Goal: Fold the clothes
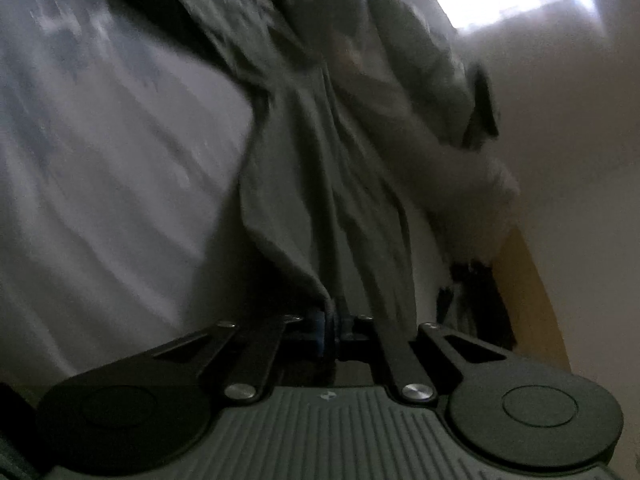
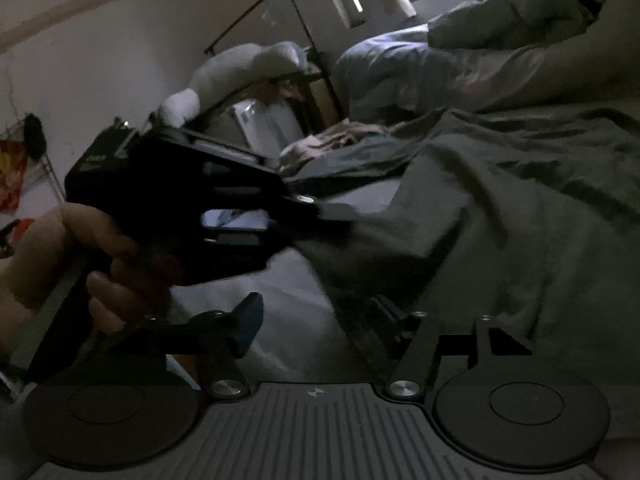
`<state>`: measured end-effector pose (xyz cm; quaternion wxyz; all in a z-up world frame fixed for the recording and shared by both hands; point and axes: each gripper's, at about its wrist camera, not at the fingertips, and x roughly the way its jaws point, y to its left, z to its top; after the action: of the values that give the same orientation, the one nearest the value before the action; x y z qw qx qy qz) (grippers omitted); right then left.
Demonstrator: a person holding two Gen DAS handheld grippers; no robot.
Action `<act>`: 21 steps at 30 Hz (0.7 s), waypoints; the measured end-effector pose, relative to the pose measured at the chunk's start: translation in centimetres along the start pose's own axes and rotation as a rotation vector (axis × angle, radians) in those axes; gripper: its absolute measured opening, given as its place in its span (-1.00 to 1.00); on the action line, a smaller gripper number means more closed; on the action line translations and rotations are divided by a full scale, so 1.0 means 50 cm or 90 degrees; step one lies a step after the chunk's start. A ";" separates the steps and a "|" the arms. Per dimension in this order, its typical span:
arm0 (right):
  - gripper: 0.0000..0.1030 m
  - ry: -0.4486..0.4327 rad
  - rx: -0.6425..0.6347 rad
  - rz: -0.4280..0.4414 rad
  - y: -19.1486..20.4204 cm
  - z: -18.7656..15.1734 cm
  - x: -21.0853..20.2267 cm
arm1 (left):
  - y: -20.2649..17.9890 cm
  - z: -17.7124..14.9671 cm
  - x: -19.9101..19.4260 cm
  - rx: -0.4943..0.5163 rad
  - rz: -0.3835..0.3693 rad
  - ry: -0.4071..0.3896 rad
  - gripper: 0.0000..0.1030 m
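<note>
**Grey-green garment pinched at one edge, the rest slack on the bed**

In the left wrist view the left gripper point(image 1: 330, 330) sits at the bottom centre with its jaws pressed together on a fold of the grey-green garment point(image 1: 320, 184). The cloth rises from the blue pads up through the middle of the frame, over the pale bed sheet point(image 1: 100, 168) on the left.

In the right wrist view the right gripper point(image 2: 320, 328) has its jaws spread; the cloth drapes over the right-hand finger while the left finger point(image 2: 248, 322) stands bare, so nothing is pinched there. The garment point(image 2: 500, 208) fills the right half of that frame, and the left gripper, held by a hand point(image 2: 60, 264), grips its corner at mid-left.

The fabric looks thin, soft and light — it creases deeply and sags wherever unsupported, so it should not slip from a pinch but will not keep a shape. Best hold, by my judgement, is a hem or corner — two layers together, taken well apart from the left gripper's pinch so the edge can be drawn taut.
</note>
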<state>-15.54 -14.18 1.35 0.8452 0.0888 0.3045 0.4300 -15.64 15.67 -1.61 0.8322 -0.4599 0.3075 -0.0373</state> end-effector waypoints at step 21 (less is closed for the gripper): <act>0.73 -0.016 0.126 -0.109 -0.102 -0.002 0.023 | 0.092 0.015 -0.093 -0.082 0.296 -0.094 -0.72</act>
<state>-11.67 -16.43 -1.34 0.8696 0.1512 0.3414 0.3232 -20.01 20.46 -2.72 0.8075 -0.4303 0.3454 0.2084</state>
